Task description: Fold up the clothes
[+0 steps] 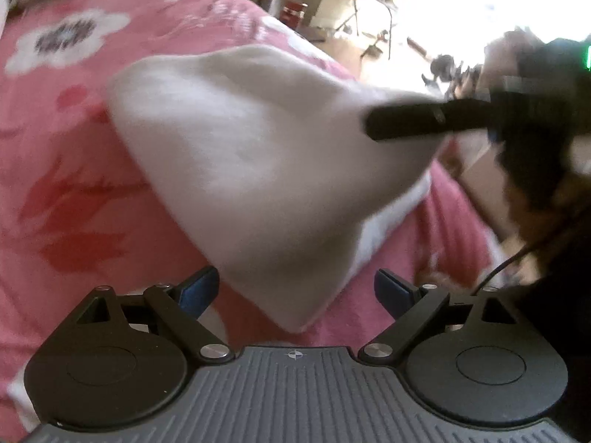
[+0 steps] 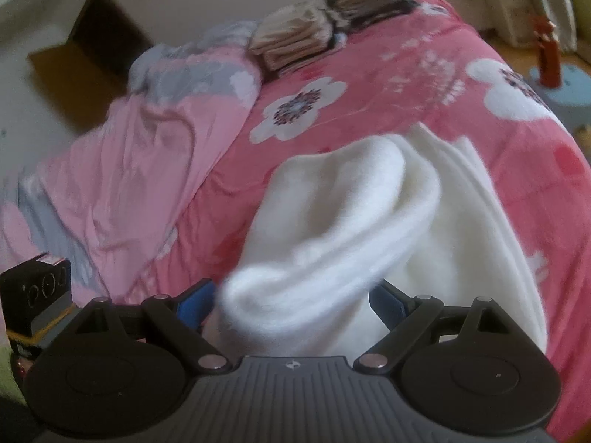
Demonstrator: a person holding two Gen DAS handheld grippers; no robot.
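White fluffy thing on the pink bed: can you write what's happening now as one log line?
task: fold clothes | left gripper: open, empty | right gripper: fold of white fleece garment between fingers, grip unclear | surface: pink floral bedspread

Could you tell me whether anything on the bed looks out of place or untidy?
Yes: the pale pink sheet lies crumpled in a heap at the far left of the pink floral blanket, unlike the neat folded stack behind it. The white garment hangs bunched and half-lifted, which fits folding in progress.
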